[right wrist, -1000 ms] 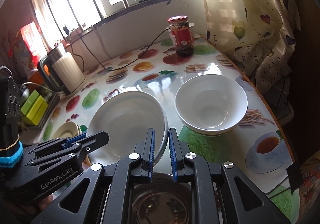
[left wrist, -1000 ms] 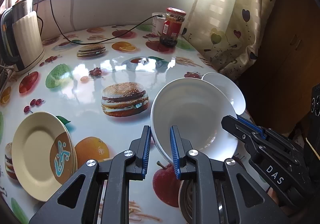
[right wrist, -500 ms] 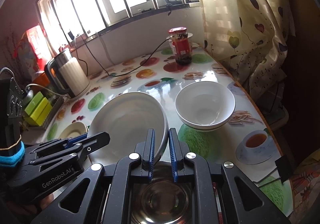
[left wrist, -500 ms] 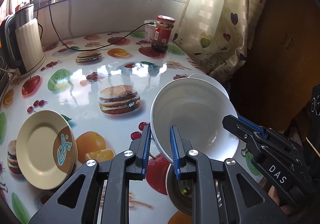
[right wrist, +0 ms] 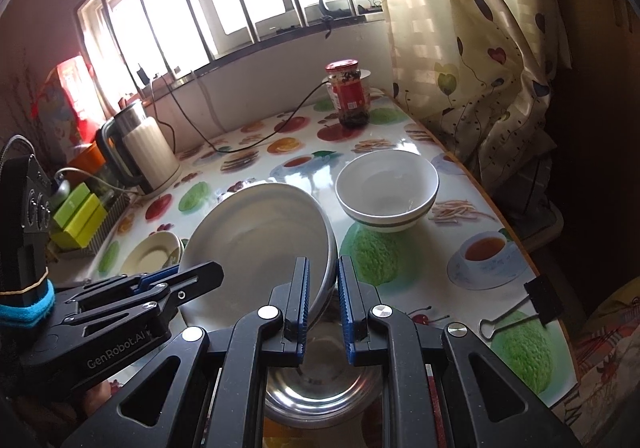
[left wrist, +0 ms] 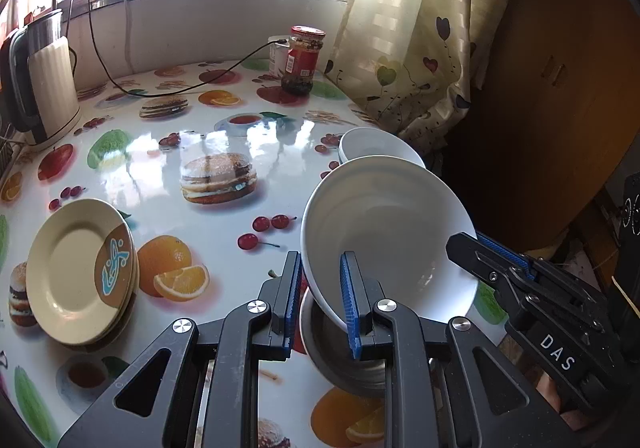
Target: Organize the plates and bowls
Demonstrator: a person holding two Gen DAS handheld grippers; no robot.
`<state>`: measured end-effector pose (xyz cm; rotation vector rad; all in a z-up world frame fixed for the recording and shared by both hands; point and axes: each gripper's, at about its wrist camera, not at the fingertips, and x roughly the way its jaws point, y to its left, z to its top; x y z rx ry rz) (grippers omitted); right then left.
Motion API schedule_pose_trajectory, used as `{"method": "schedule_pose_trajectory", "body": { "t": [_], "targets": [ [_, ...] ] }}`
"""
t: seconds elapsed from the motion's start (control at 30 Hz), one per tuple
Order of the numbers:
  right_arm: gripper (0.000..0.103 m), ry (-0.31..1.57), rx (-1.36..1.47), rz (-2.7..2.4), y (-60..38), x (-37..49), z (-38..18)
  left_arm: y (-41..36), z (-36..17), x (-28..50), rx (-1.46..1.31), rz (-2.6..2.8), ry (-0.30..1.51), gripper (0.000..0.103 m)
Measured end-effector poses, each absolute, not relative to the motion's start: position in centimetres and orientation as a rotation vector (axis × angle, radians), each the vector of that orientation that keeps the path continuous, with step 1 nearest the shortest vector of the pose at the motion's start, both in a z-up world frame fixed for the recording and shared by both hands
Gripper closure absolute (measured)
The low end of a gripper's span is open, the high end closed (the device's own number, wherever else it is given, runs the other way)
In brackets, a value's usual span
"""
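The table (left wrist: 224,224) carries a glossy food-print cloth and stands under a barred window, with a kettle (left wrist: 44,84) far left and a jar (left wrist: 304,60) at the far edge. I hold one large white bowl (left wrist: 384,232) with both grippers. It is plain, deep and tilted, raised above a steel bowl (right wrist: 320,388) at the near edge. My left gripper (left wrist: 320,296) is clenched on its near rim. My right gripper (right wrist: 323,296) is clenched on the opposite rim. A smaller white bowl (right wrist: 386,192) with a dark band sits on the table just beyond, to the right. A stack of cream plates (left wrist: 80,268) with a brown patch lies near left.
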<state>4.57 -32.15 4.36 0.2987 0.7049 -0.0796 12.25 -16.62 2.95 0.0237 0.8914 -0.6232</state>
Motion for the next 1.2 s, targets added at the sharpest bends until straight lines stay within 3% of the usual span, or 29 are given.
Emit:
{"method": "schedule_pose_trajectory", "body": {
  "t": [1.2],
  "targets": [
    [0.089, 0.785, 0.368, -0.103, -32.8, 1.5, 0.1, -17.8, -1.0, 10.5, 0.057, -0.633, 1.029, 0.083]
  ]
}}
